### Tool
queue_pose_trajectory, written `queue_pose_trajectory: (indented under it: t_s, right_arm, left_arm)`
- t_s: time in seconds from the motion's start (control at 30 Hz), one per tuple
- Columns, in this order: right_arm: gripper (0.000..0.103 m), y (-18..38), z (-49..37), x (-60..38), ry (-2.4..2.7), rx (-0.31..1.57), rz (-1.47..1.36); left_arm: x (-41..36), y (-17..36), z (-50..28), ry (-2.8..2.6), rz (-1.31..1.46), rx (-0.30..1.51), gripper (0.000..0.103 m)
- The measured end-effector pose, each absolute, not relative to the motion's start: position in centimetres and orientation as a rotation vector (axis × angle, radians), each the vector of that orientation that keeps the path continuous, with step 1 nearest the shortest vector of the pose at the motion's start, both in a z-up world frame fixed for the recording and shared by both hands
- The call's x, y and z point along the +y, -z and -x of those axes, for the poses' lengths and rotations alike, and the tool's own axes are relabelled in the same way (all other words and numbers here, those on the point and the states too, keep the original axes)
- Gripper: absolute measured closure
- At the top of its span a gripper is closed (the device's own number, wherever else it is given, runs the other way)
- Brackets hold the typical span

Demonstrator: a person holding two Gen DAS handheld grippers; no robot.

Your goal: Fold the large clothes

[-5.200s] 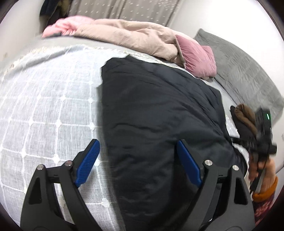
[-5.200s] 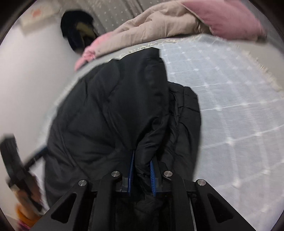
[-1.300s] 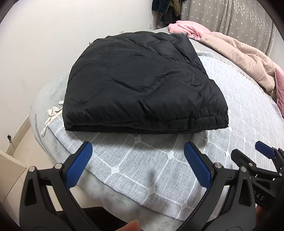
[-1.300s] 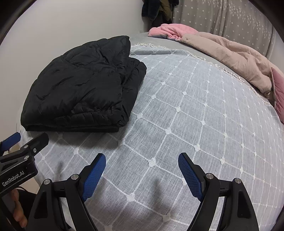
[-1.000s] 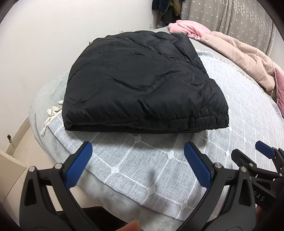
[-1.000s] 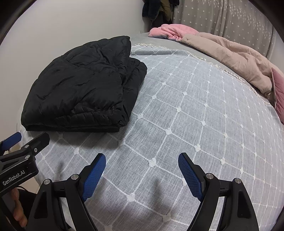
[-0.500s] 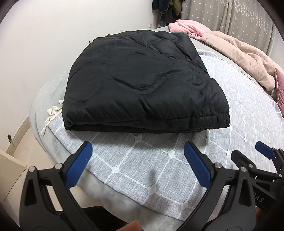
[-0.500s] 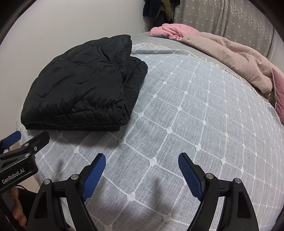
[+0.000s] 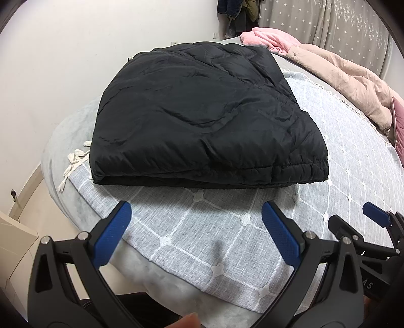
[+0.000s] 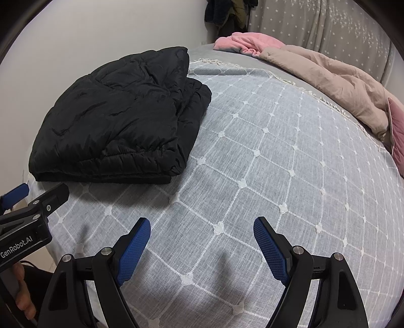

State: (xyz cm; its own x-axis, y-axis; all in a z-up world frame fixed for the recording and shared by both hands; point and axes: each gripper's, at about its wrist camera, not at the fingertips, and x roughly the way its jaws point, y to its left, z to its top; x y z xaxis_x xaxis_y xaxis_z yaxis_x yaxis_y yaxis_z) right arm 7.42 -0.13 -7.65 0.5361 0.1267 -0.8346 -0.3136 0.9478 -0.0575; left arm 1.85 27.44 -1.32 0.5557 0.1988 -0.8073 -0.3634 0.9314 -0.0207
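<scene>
From my remote station I saw a bed spread with a grey coverlet (image 10: pixel 277 141) crossed by white grid lines and edged with a pale fringe (image 9: pixel 73 161). A plain white wall (image 9: pixel 75 50) stood behind it. Star-dotted curtains (image 10: pixel 315 25) hung at the far side, with dark clothes (image 10: pixel 224 12) hanging in the corner. A beige comforter (image 10: pixel 341 83) and a pink blanket (image 10: pixel 247 41) lay bunched along the far edge.

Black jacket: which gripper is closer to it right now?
Left. The left gripper is open, facing the folded black jacket just short of its near edge. The right gripper, also open, sits off to the jacket's right over bare bedspread.
</scene>
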Motion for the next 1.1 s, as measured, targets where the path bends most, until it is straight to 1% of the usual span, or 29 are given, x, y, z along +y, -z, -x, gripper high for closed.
queue_pose_trajectory:
  t_s: [1.1]
  right_arm:
    - [0.018, 7.85, -7.21, 0.06, -0.28, 0.975, 0.231]
  left_arm:
    - [27.2, 1.44, -1.37, -0.347, 0.21, 0.93, 0.001]
